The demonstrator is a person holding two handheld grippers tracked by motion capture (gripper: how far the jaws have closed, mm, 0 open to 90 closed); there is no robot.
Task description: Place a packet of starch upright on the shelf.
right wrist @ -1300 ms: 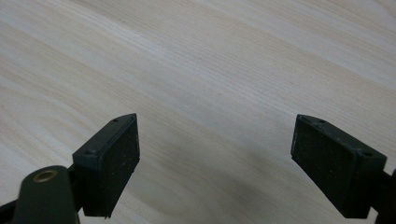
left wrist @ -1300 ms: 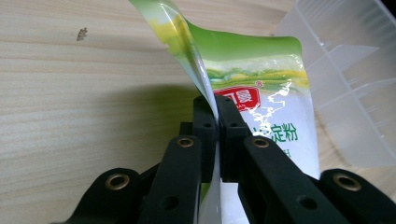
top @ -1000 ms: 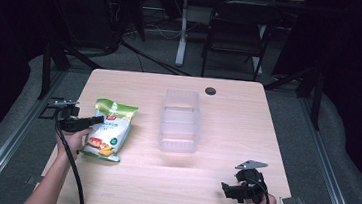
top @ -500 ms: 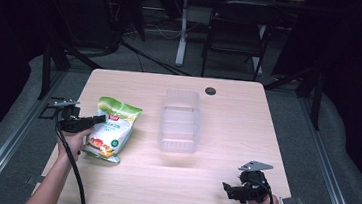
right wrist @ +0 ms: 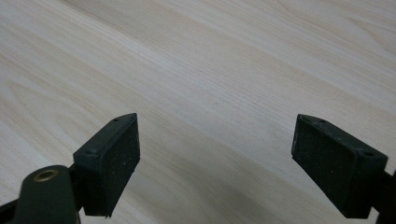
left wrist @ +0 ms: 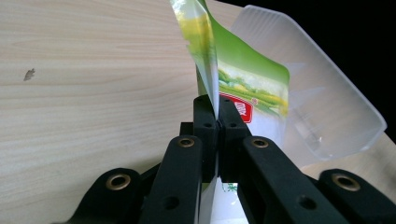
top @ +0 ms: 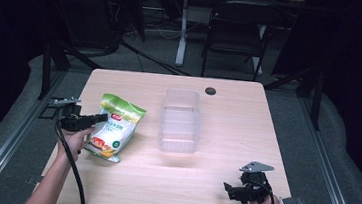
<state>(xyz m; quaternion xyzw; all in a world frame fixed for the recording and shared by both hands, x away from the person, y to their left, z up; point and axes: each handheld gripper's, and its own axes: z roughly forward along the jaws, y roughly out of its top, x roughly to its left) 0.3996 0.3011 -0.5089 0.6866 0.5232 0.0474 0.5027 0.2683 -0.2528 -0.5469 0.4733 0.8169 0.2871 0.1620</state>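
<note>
A: How will the green-and-white printed plastic snack bag (top: 113, 128) handle?

B: Probably light, soft and slippery; its flat sealed edge is the place to hold. The left claw (left wrist: 217, 122) is pinched on that edge. The bag lies at the left of the pale wooden desk (top: 221, 181), beside the clear plastic rectangular tub (top: 179, 120).

A: Counts?

B: One bag, one tub, two claws; the right claw (right wrist: 215, 154) gapes wide, empty.

Dim, dark surroundings — table (top: 221, 186) brightly lit, slightly soft
</note>
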